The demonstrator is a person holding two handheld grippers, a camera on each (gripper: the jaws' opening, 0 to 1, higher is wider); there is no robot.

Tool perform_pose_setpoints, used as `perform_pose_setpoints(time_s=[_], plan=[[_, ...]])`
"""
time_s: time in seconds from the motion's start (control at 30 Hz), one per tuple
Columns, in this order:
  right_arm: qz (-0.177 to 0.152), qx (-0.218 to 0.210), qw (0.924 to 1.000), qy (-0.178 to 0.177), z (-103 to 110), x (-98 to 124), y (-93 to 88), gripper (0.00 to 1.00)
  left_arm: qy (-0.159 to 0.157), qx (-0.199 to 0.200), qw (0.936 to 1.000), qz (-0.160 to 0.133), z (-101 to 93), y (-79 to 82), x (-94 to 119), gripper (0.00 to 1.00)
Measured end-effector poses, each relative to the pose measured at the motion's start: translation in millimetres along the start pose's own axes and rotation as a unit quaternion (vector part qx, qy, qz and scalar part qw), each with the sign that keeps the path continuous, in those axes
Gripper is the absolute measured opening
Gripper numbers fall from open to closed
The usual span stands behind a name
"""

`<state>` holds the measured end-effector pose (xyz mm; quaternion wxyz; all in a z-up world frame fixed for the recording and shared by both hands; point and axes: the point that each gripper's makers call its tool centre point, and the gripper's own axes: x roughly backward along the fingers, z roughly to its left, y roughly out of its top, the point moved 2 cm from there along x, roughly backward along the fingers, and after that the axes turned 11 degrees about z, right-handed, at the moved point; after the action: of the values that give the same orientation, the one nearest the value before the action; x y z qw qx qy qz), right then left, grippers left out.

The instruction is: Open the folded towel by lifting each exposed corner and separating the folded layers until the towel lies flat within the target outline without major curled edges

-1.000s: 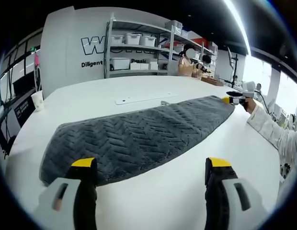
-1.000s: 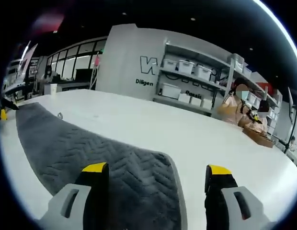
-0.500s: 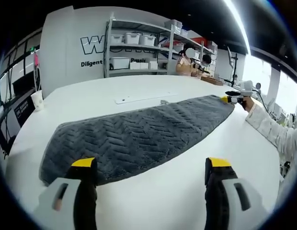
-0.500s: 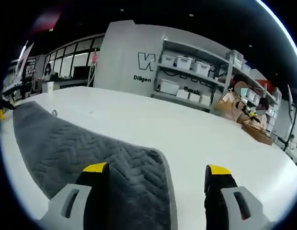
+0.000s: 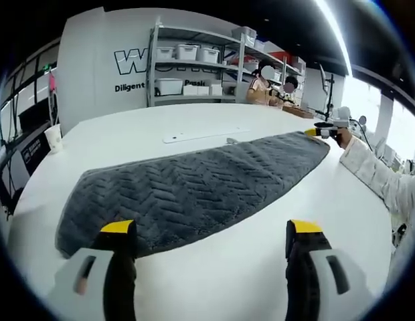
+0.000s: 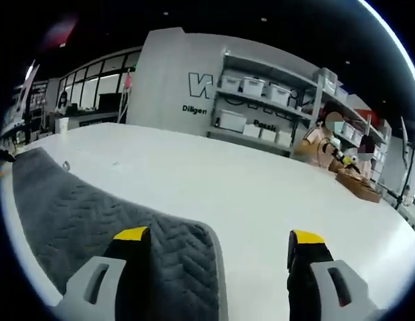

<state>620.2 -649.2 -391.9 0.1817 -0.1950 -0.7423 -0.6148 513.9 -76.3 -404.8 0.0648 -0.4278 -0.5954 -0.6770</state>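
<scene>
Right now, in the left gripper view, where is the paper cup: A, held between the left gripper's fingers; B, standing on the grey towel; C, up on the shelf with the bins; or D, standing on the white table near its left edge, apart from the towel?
D: the paper cup stands on the white table by its left edge, clear of the grey towel.

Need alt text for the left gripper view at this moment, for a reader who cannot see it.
A long grey towel lies stretched across a white table, with the left hand-held gripper open over its near edge. At the towel's far end, a person's hand holds the right hand-held gripper; storage shelves stand behind.
</scene>
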Motion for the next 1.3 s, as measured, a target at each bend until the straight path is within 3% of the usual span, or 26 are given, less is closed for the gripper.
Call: perform_pose_setpoints(time_s=[0.17, 0.47, 0.83, 1.0, 1.3], plan=[[-0.013, -0.016, 0.9997, 0.010, 2.5, -4.6, 6.2, 0.77, 0.002, 0.000, 1.0000, 0.004, 0.4, -1.6, -1.0, 0.91], [-0.030, 0.000, 0.9994, 0.015, 12.8, -15.3, 18.8, 0.70, 0.006, -0.004, 0.9999, 0.009, -0.4, -3.0, -2.0, 0.90], [-0.014, 0.020, 0.9988, 0.043, 26.5, -29.7, 7.9, 0.53, 0.006, -0.004, 0.9999, 0.012, -0.3, -3.8, -2.6, 0.90], [0.007, 0.008, 0.9978, 0.065, 32.8, -40.2, -7.3, 0.43, 0.007, 0.000, 0.9999, 0.016, 1.3, -5.5, -3.4, 0.90], [0.005, 0.000, 0.9971, 0.076, 34.5, -38.8, -7.9, 0.34, 0.006, -0.002, 0.9998, 0.018, -0.3, -5.3, -5.1, 0.89]])
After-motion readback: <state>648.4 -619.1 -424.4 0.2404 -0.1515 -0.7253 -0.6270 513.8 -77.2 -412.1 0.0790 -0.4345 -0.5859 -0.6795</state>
